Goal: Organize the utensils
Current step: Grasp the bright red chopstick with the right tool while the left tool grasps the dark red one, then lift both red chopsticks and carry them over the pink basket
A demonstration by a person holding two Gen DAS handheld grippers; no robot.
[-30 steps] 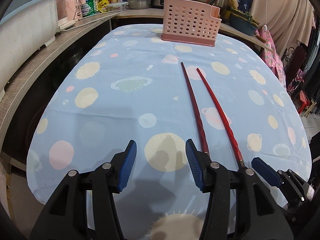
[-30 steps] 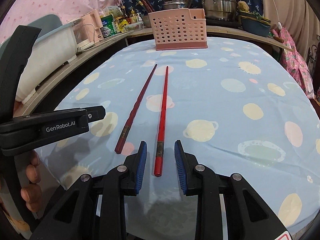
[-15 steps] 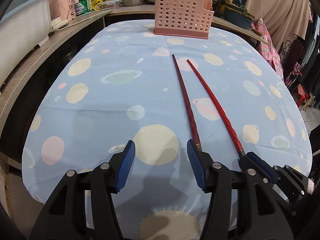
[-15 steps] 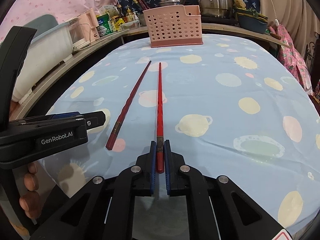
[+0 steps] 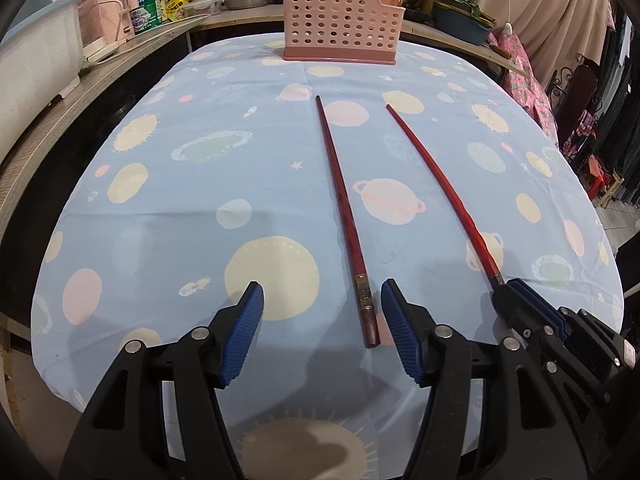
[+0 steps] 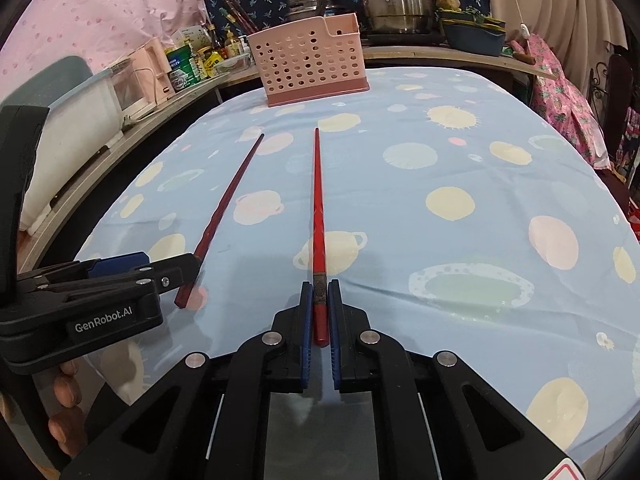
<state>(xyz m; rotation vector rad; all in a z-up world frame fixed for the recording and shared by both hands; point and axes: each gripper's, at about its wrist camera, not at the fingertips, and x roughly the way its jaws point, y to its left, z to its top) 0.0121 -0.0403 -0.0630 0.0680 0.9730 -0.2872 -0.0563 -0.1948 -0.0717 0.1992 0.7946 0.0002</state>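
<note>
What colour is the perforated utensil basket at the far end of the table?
Pale pink, on a darker pink base. The utensil basket shows best in the left wrist view.

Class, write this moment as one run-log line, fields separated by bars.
right gripper: shut on bright red chopstick | left gripper: open around dark red chopstick | pink basket: awaiting both

Matt printed cloth [image 5: 168, 216] covers the table, glossy lacquered chopsticks [image 5: 340, 196] lie on it, beside a perforated plastic basket [image 5: 340, 24].

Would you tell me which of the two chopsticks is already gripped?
The brighter red chopstick, clamped by the right gripper; the darker chopstick lies free between the left gripper's open pads.
</note>
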